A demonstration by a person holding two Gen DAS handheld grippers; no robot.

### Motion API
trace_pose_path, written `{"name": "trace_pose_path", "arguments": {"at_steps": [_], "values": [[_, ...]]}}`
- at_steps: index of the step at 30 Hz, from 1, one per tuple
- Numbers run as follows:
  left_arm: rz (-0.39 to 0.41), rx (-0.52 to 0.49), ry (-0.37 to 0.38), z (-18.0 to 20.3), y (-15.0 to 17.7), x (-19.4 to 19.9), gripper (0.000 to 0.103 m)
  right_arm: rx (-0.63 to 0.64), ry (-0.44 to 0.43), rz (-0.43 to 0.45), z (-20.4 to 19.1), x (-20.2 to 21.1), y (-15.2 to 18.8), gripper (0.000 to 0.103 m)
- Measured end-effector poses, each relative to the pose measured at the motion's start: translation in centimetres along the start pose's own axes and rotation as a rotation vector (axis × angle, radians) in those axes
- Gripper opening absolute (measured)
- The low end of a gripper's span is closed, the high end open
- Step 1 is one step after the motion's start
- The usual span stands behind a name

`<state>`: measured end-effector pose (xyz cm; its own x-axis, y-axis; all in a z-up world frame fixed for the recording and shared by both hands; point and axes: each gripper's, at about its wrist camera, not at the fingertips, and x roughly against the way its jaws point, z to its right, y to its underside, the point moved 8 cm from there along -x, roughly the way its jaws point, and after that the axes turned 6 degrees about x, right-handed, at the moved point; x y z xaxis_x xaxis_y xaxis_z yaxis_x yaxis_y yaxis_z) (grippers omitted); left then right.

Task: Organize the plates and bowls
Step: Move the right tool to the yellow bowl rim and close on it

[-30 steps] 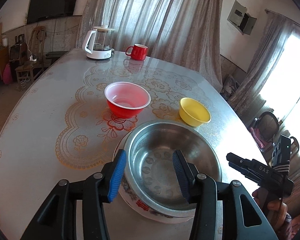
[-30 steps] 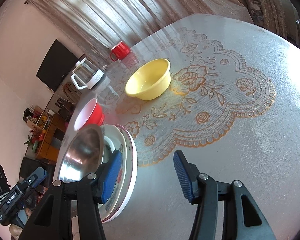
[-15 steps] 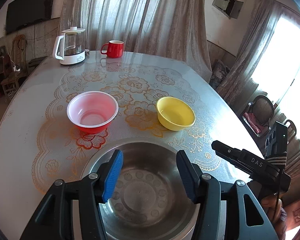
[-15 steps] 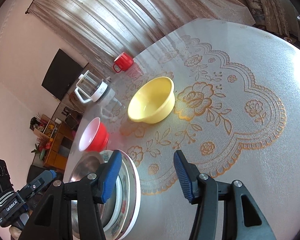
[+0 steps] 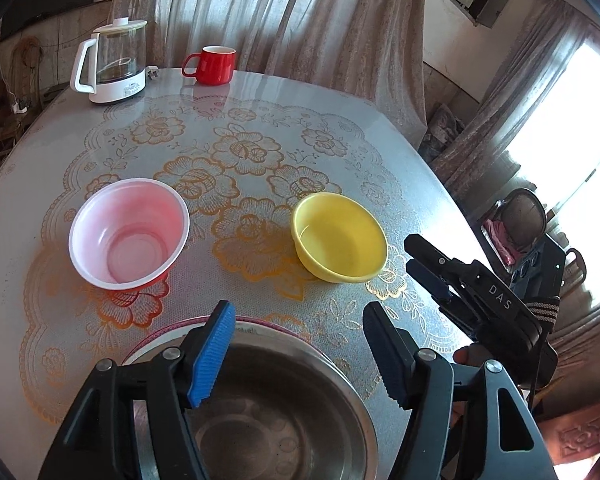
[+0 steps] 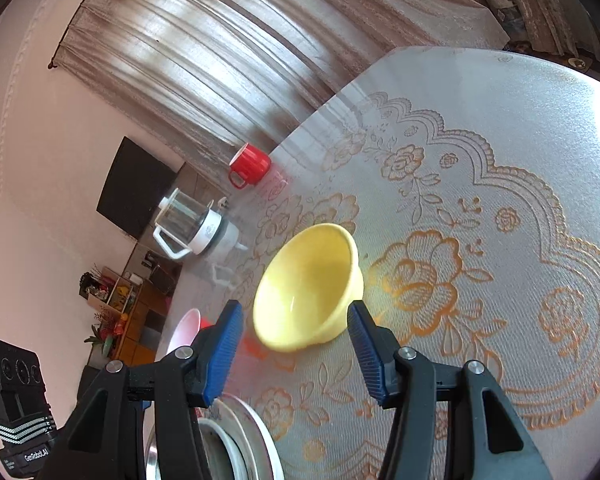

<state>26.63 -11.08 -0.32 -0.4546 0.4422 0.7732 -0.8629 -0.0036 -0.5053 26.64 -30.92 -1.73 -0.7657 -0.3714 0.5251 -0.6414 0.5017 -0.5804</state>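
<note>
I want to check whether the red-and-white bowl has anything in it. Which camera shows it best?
The left wrist view: the red-and-white bowl sits upright on the table, seen from above, whole rim and bare white inside visible. The right wrist view shows only a sliver of it, mostly hidden behind a finger of the right gripper.

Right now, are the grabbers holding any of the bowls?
No, nothing is held. The left gripper, whose jaws have just been opening, hangs over the steel bowl. The right gripper stands open just short of the yellow bowl.
</note>
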Motion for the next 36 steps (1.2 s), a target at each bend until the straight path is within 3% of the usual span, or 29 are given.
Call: {"name": "trace_pose_path", "arguments": {"at_steps": [6, 11, 23, 30, 36], "values": [[-0.049, 0.061, 0.024, -0.1, -1.6, -2.2, 0.065, -0.034, -0.103, 0.072, 1.1, -1.9, -1.1, 0.056], [-0.059, 0.066, 0.010, 0.1, -3.1, -4.2, 0.061, -0.110, -0.157, 0.023, 2.9, -3.2, -0.4, 0.056], [-0.113, 0.166, -0.015, -0.7, -5.7, -8.9, 0.061, -0.124, -0.189, -0.014, 2.4, -3.9, -0.2, 0.056], [-0.143, 0.164, -0.050, -0.7, -6.2, -11.3, 0.061, -0.122, -0.192, -0.010, 2.4, -3.8, -0.4, 0.056], [-0.160, 0.169, -0.032, -0.3, -6.2, -12.4, 0.042, -0.143, -0.177, 0.011, 3.2, -3.5, -0.6, 0.056]]}}
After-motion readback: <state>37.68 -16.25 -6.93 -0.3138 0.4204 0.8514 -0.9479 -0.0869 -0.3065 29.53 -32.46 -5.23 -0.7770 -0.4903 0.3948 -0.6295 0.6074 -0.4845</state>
